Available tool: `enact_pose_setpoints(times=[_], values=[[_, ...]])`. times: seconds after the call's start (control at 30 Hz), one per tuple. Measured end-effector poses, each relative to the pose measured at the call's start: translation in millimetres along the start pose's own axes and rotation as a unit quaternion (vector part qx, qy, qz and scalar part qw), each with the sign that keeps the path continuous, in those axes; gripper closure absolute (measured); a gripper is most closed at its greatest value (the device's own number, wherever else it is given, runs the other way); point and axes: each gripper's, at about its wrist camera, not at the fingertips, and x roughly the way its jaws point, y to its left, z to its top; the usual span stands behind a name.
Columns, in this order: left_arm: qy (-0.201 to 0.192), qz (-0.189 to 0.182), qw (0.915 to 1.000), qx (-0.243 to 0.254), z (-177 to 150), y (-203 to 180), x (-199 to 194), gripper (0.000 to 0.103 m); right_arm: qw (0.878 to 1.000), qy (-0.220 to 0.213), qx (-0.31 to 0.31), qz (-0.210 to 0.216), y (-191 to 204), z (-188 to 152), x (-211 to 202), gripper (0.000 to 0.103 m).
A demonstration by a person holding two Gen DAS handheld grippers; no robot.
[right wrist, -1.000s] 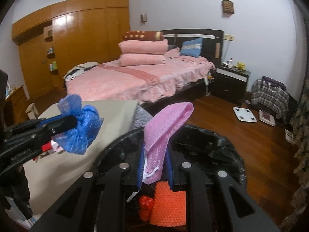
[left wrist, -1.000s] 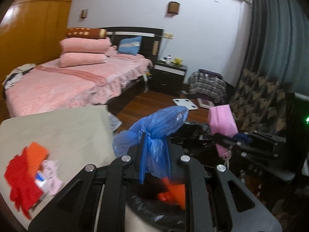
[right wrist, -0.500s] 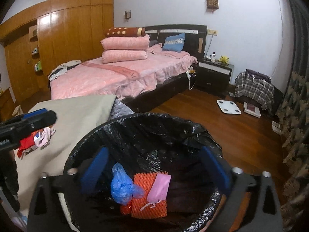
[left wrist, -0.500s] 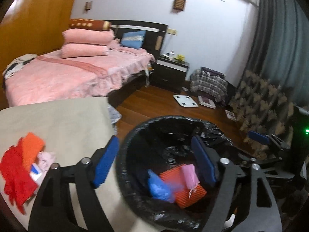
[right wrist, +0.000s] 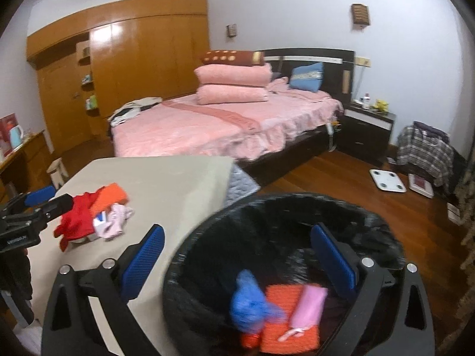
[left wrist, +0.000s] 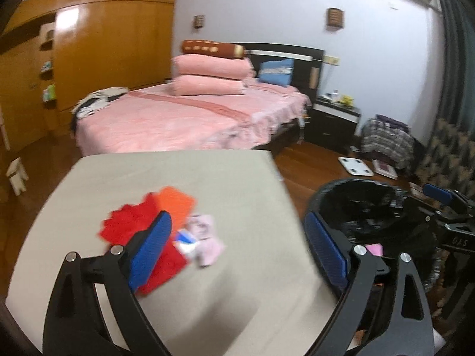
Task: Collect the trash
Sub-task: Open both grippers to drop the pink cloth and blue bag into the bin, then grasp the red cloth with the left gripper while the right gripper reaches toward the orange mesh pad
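Note:
A black-lined trash bin stands beside a beige table. Inside it lie a blue plastic bag, an orange mesh piece and a pink mesh pouch. My right gripper hangs open over the bin's near rim and holds nothing. On the table sits a pile: red cloth, an orange piece and pale pink scraps. My left gripper is over the table just short of the pile, its jaws opening, nothing gripped. The bin lies to its right.
A pink bed with stacked pillows fills the room behind the table. A dark nightstand, a white scale on the wood floor and a plaid bag lie to the right. A wooden wardrobe lines the left wall.
Both grippers opened and let go: the blue bag and pink pouch dropped into the bin. My left gripper then swung left from the bin to over the table.

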Motion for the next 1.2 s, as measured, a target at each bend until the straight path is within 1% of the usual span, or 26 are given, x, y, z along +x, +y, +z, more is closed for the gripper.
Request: enact_pose_setpoints(times=[0.2,0.4,0.5,0.8,0.97,1.07,1.2], values=[[0.000,0.049,0.9985,-0.024,-3,45,-9,0.014,0.999,0.007,-0.020,0.032,42,1,23,0.006],[0.006,0.080,0.9960,-0.039,-13,74,-11,0.014,0.997,0.014,-0.035,0.063,82,5,49,0.006],[0.013,0.092,0.9946,-0.046,-19,86,-8,0.014,0.996,0.019,-0.036,0.074,96,5,60,0.006],[0.021,0.113,0.9911,-0.066,-30,117,-1,0.014,0.994,0.051,-0.053,0.082,138,-2,105,0.007],[0.023,0.119,0.9905,-0.065,-29,123,5,0.014,0.992,0.076,-0.059,0.083,155,-4,137,0.015],[0.024,0.119,0.9904,-0.065,-29,126,11,0.014,0.991,0.087,-0.065,0.082,161,-5,149,0.020],[0.027,0.113,0.9909,-0.068,-30,128,16,0.016,0.992,0.085,-0.060,0.076,159,-5,151,0.021]])
